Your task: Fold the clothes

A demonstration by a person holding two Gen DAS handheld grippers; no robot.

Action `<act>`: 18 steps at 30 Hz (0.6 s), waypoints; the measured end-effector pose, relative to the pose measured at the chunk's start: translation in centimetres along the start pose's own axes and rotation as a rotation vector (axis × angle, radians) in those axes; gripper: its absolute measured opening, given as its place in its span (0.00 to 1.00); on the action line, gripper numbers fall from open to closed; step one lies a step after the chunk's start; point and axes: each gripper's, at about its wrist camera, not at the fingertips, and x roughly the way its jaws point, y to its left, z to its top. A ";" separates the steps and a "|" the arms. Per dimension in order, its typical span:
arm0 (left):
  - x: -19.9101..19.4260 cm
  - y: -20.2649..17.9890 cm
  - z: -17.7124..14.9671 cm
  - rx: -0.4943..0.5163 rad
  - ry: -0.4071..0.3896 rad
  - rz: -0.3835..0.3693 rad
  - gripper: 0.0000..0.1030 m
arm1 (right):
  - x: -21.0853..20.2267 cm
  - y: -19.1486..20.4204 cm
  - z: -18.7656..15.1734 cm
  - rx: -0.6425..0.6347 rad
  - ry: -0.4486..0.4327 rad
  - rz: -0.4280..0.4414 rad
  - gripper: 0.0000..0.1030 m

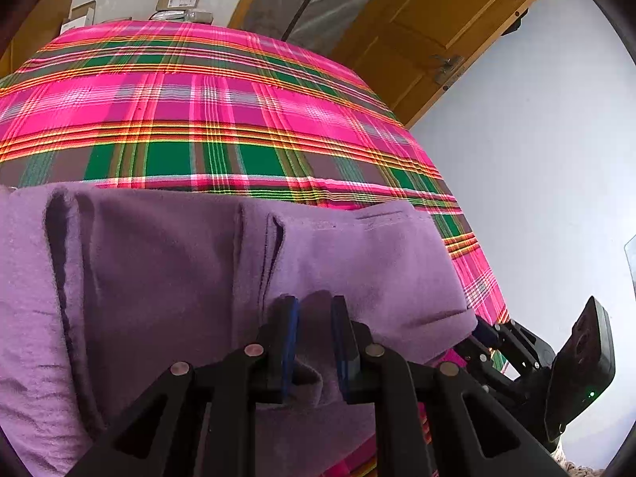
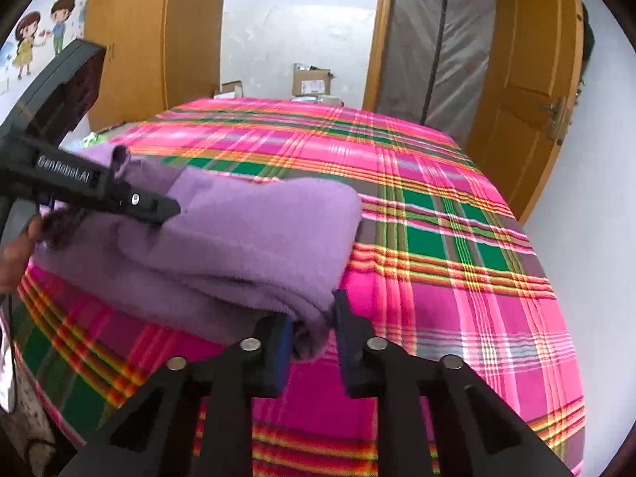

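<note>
Hand-held gripper pair [image 1: 314, 310] [image 2: 312, 318], both clamped on soft, fuzzy purple fleece [image 2: 246, 230] over plaid bedspread [image 2: 437, 206].

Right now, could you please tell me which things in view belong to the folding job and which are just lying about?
Part of the job:
- purple garment, partly folded on the plaid bedspread
- left tool, shut on the garment
- right tool, at the garment's corner

Lying about:
- cardboard boxes beyond the bed
- wooden door
- wall stickers

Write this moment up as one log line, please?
task: fold clothes | left gripper: shut on purple garment | right gripper: at garment's corner, grip unclear | surface: plaid bed | fold: partly done
</note>
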 end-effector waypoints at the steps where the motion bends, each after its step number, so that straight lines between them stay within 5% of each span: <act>1: 0.0 0.0 0.0 0.003 0.001 0.000 0.16 | -0.1 -0.2 -0.1 0.004 0.001 0.002 0.14; 9: -0.2 0.0 -0.3 0.004 0.002 0.006 0.16 | -0.9 -0.7 -0.8 0.022 0.035 0.018 0.14; 15: -0.1 -0.1 -0.2 0.008 0.006 0.010 0.16 | -3.0 -1.8 -0.7 -0.048 0.022 0.166 0.14; 18: 0.0 -0.1 -0.2 0.007 0.006 0.010 0.16 | -3.1 -3.1 0.4 -0.047 -0.008 0.219 0.23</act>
